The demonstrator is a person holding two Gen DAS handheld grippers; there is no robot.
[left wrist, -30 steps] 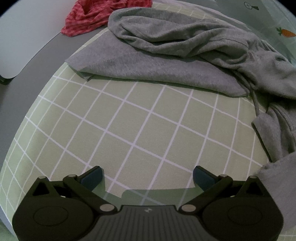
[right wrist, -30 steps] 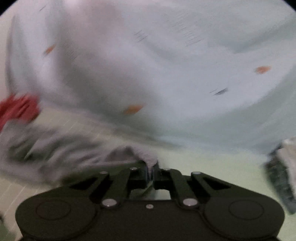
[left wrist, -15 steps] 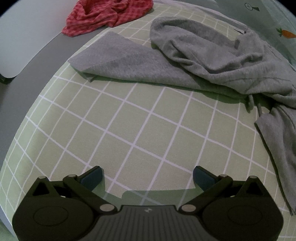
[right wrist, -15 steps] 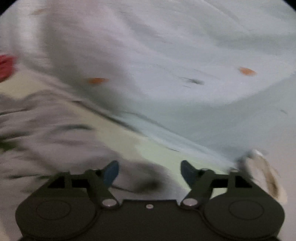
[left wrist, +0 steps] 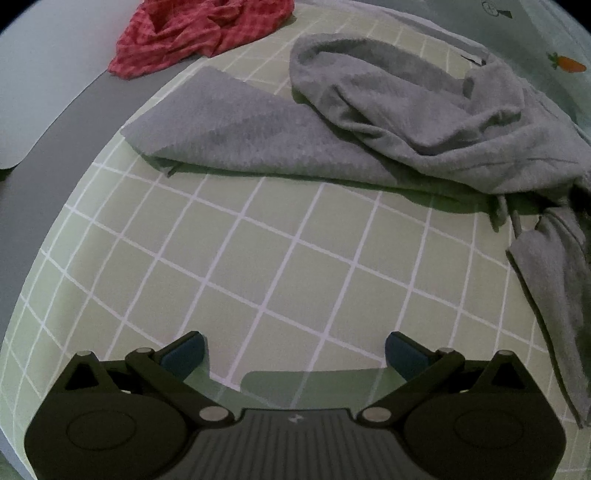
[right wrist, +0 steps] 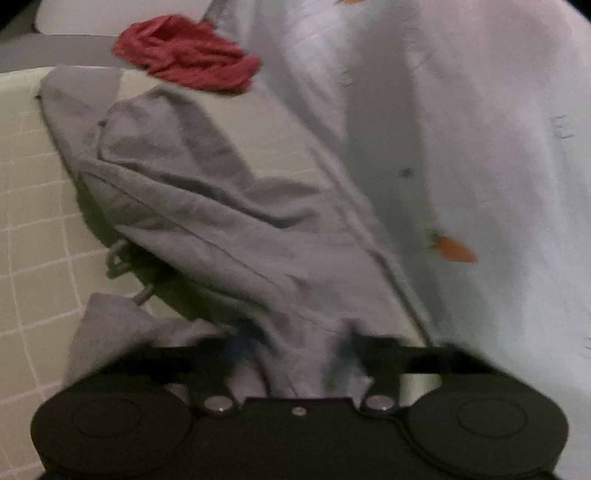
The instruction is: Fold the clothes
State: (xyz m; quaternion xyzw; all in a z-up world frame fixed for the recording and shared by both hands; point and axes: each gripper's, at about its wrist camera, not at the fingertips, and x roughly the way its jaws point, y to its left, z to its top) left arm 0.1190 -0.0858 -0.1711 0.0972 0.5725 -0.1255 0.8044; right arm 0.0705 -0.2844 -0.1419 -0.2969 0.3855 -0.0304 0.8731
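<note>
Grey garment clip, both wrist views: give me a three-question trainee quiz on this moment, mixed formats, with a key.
1. True or false: the left gripper is shut on the grey garment.
2. Multiple choice: what lies beyond the grey garment, near the far edge of the green checked sheet? A) a blue towel B) a crumpled red checked cloth C) a pair of black socks
3. Fill in: in the right wrist view, grey fabric sits between the fingers of the ____ gripper, though blur hides whether they are shut on it.

Key: 1 false, it is open over bare sheet; 2 B; 3 right.
</note>
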